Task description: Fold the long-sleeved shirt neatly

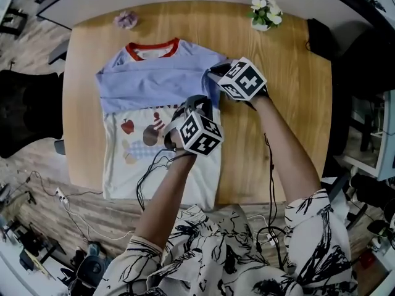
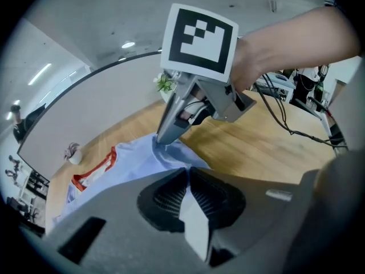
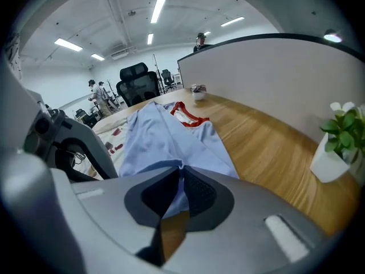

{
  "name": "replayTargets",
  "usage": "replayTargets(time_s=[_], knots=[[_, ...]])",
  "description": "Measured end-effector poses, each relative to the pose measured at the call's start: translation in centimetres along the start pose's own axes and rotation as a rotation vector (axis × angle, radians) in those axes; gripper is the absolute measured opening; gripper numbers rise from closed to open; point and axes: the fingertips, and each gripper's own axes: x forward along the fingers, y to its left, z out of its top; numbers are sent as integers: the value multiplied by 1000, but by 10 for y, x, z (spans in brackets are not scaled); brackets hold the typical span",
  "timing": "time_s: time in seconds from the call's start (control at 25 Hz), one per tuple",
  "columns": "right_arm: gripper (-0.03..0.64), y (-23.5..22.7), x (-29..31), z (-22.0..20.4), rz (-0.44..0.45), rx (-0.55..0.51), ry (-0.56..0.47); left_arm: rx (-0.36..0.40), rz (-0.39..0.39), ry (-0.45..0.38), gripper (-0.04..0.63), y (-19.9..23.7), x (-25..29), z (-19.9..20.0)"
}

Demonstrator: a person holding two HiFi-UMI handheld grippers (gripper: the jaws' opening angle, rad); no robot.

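The long-sleeved shirt lies flat on the wooden table, with its red collar at the far side and a fruit print on its white body. A blue sleeve is folded across the chest. My right gripper is shut on the sleeve's right end, and blue cloth runs out from between its jaws. My left gripper sits lower, at the sleeve's near edge, shut with pale cloth pinched between its pads. In the left gripper view the right gripper nips the blue fabric.
A white pot with flowers stands at the table's far right edge, and a small purple thing sits at the far left. Cables hang from both grippers over the near edge. A black chair stands to the left of the table.
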Motion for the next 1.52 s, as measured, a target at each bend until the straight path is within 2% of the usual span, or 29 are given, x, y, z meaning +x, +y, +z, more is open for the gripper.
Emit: replayTargets(time_s=[0.12,0.28,0.36,0.52,0.64,0.72,0.8,0.88,1.0,1.08,1.16,1.2,1.28,1.52], knots=[[48,-13,-3,-11,-29,39,10,16,-11,-11,32,-5,6,1],[79,-31,-13,-18,-75,107,5,28,-79,-43,105,-23,12,8],[95,-36,-18,-16,-109,112,1,32,-108,-51,117,-32,10,9],[133,-38,-27,5,-177,102,-76,-4,-113,-73,149,-36,0,8],[130,-15,-18,5,-119,92,-91,-48,-104,-106,167,-33,-11,5],[126,-3,-15,0,-104,91,-90,-83,-79,-159,176,-24,-26,6],[129,7,-29,4,-129,118,-165,-130,-48,-237,179,-13,-52,7],[129,22,-61,18,-160,145,-300,-171,-8,-336,178,1,-90,6],[145,65,-125,39,-205,123,-506,-186,70,-488,178,28,-165,-3],[187,102,-166,44,-240,109,-611,-220,119,-566,184,46,-219,-22],[249,141,-197,40,-285,104,-675,-296,150,-619,245,62,-269,-51],[276,162,-209,34,-307,107,-691,-319,161,-620,289,68,-292,-71],[359,202,-223,18,-346,129,-700,-318,183,-583,361,75,-331,-122],[468,303,-226,-51,-453,306,-686,-357,231,-520,502,88,-415,-267]])
